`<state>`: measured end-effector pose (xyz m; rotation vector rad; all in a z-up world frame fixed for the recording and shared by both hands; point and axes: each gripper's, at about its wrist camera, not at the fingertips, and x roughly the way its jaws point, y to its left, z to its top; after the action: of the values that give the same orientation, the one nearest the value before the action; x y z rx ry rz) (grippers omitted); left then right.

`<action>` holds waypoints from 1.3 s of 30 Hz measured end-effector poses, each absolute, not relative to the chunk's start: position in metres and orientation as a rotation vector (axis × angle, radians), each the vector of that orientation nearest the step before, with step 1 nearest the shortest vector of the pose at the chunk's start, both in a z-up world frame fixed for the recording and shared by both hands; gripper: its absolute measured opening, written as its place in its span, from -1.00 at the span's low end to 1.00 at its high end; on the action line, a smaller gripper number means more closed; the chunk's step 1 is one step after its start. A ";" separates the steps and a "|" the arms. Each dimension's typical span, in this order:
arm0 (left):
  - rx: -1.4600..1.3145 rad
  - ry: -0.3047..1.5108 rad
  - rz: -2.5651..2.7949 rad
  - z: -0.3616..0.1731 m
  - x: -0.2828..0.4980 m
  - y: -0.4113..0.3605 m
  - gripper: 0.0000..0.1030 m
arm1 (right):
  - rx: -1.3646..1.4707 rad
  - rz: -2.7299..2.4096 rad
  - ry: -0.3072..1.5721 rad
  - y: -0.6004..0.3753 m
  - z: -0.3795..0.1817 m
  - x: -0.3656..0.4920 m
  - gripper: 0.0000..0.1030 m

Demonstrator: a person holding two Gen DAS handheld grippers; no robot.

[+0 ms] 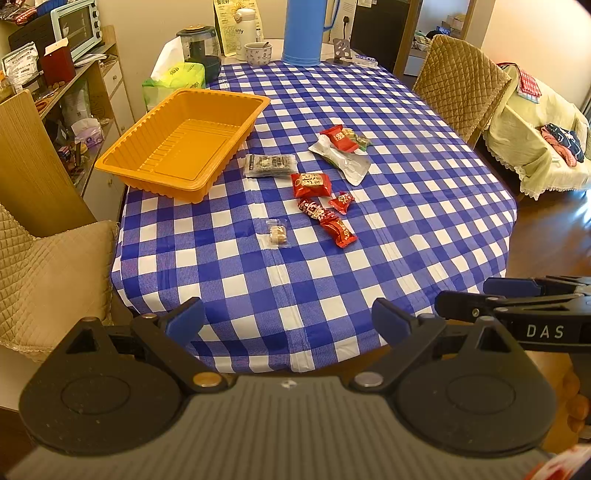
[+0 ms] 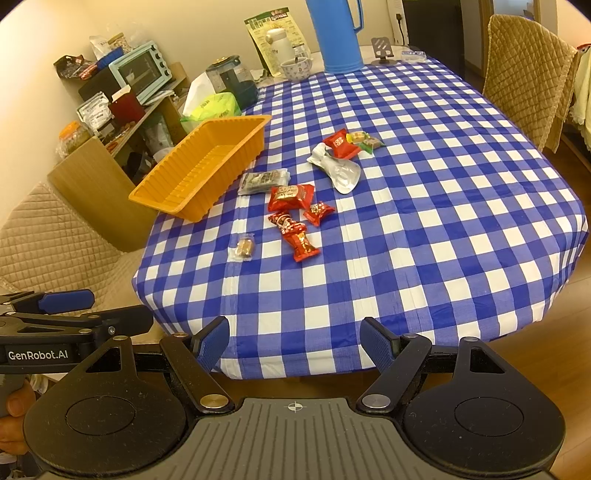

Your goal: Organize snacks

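An empty orange tray (image 1: 184, 140) (image 2: 207, 166) sits at the table's left side. Wrapped snacks lie loose on the blue checked cloth (image 1: 332, 280) to its right: a grey packet (image 1: 270, 165) (image 2: 263, 181), several red wrappers (image 1: 311, 184) (image 2: 291, 196), a clear-wrapped biscuit (image 1: 277, 233) (image 2: 244, 247), a silver pouch (image 1: 343, 159) (image 2: 338, 170) and a red pack with small candies (image 1: 341, 137) (image 2: 341, 143). My left gripper (image 1: 288, 321) hovers open before the table's near edge, holding nothing. My right gripper (image 2: 295, 341) is open and empty too, beside the left one.
A blue thermos (image 1: 304, 31), a cup (image 1: 258, 53), a glass jar (image 1: 199, 44) and a green bag (image 1: 177, 79) stand at the far end. Padded chairs flank the table (image 1: 461, 81) (image 1: 48, 280). A cluttered shelf with a toaster oven (image 1: 75, 26) is on the left.
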<state>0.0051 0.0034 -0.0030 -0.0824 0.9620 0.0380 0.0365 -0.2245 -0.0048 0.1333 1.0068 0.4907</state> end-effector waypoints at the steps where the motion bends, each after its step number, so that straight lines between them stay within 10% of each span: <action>1: -0.082 0.962 0.038 -0.003 0.005 0.003 0.87 | 0.133 0.490 1.007 -0.224 -0.005 0.037 0.50; 39: -0.087 0.963 0.037 -0.005 0.011 0.002 0.87 | 0.132 0.489 1.011 -0.224 -0.007 0.043 0.50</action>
<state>0.0111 0.0022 -0.0051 -0.0869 0.9631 0.0367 0.0429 -0.2235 -0.0069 0.1319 1.0105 0.4892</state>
